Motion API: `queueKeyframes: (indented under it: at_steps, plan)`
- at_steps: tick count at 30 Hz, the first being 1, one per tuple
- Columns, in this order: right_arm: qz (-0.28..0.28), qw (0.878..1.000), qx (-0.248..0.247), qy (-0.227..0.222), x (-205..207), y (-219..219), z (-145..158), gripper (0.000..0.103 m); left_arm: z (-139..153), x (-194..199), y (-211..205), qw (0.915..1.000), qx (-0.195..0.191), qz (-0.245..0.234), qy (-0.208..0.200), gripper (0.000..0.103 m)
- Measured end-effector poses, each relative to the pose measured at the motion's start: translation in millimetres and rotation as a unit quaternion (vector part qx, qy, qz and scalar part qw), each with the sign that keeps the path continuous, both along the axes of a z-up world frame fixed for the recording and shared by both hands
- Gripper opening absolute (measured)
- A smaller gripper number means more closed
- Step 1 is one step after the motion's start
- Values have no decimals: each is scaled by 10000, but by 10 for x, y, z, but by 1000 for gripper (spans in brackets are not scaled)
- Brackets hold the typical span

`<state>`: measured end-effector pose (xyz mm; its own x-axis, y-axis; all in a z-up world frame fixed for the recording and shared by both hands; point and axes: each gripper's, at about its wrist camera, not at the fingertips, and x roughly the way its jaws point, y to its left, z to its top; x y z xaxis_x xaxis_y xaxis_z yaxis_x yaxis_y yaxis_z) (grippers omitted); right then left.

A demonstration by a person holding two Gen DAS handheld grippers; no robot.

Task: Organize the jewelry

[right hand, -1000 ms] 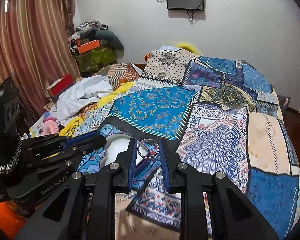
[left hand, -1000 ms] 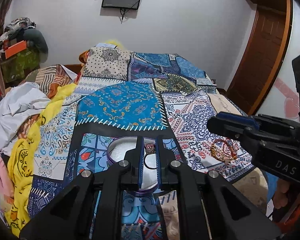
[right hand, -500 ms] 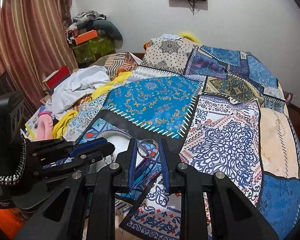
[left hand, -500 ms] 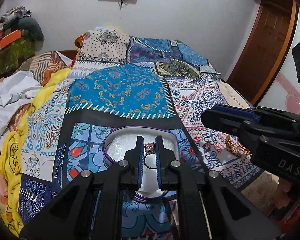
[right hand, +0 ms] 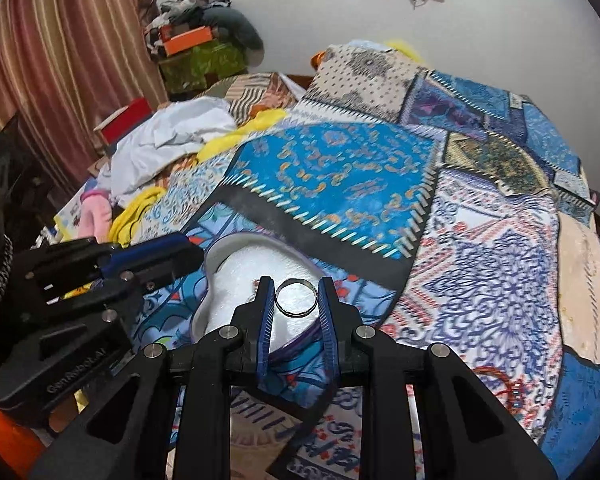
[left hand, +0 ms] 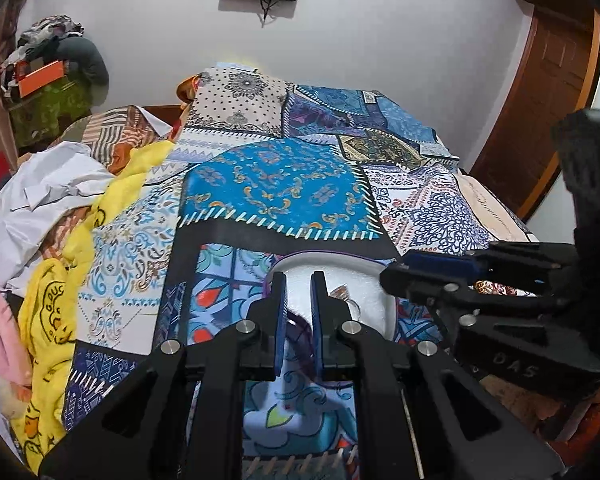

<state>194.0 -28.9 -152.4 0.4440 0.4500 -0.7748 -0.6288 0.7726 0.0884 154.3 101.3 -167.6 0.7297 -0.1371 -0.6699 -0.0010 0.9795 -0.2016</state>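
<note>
Gently lower the ring into the tray

Leftmost, the left gripper [left hand: 298,280] hangs above the white tray [right hand: 236,276], fingers slightly parted and empty; keep it clear. An earring [left hand: 340,294] already lies inside. To the right, the right gripper [right hand: 294,300] pinches a silver ring [right hand: 295,297] over the tray; descend low, then release so it cannot roll onto the patchwork bedspread [right hand: 340,184].

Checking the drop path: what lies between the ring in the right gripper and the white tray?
Nothing shows between them. In the right wrist view the silver ring, pinched in the right gripper, hangs directly in front of the tray's white foam.
</note>
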Motion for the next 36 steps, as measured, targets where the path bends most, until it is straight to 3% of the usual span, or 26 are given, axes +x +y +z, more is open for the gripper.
queueKeyframes:
  at_steps: [10,14,18,23,36]
  plan:
    - [-58,9997,-155,202,29,81,-136,20,-25,-67,32,9999,21,59,85,13]
    - [-104,9992,-158,346,79,72,-163,20,-23,-77,31,9999,1,77,100,21]
    - [-131,9991,-150,386,72,53,-135,23,-4,-94,23,9999,19,89,103,23]
    - [-206,9994,-71,279,25,-40,-42,31,40,-116,4,9999,45,123,94,26]
    - [-646,9976,187,-188,-88,-545,312,32,271,-175,-337,9997,222,-114,-67,32]
